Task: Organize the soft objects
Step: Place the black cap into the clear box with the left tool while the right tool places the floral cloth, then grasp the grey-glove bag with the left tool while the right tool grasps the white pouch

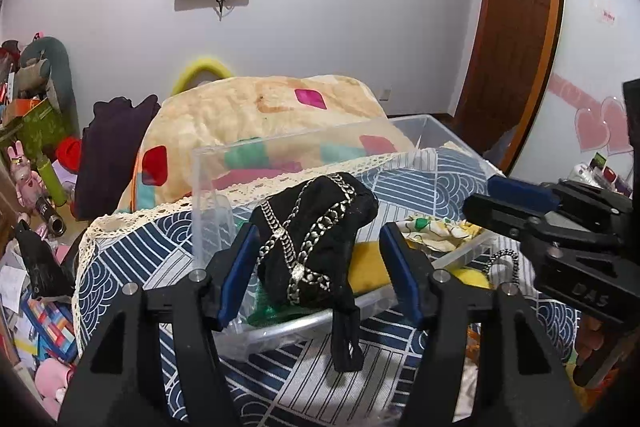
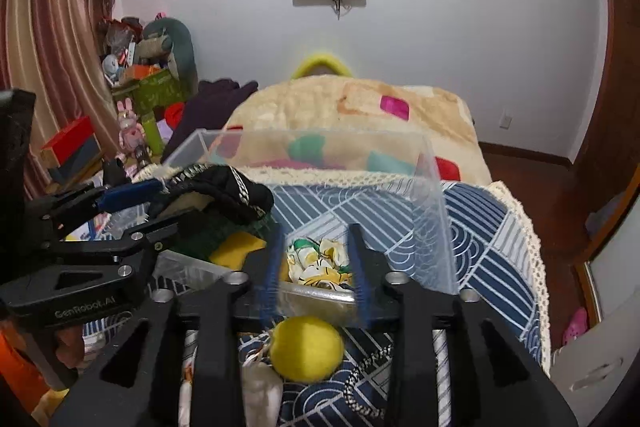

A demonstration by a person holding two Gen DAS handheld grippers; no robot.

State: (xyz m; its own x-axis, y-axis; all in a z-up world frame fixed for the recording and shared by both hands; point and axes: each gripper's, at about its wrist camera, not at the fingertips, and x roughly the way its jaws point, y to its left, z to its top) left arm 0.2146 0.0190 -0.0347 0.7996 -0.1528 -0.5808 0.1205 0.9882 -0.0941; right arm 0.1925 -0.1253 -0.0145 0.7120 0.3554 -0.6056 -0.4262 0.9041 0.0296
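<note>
A clear plastic bin stands on the blue patterned cloth. A black garment with silver chains lies over the bin's near rim, a strap hanging outside. My left gripper is open, its blue pads either side of the garment without pinching it. In the bin lie a yellow cloth and a white-yellow-green printed cloth. My right gripper is open over the bin's near wall. A yellow ball lies on the cloth below it.
A beige blanket with coloured patches is heaped behind the bin. A silver chain lies on the cloth by the ball. Toys and boxes crowd the left. A wooden door is at the right.
</note>
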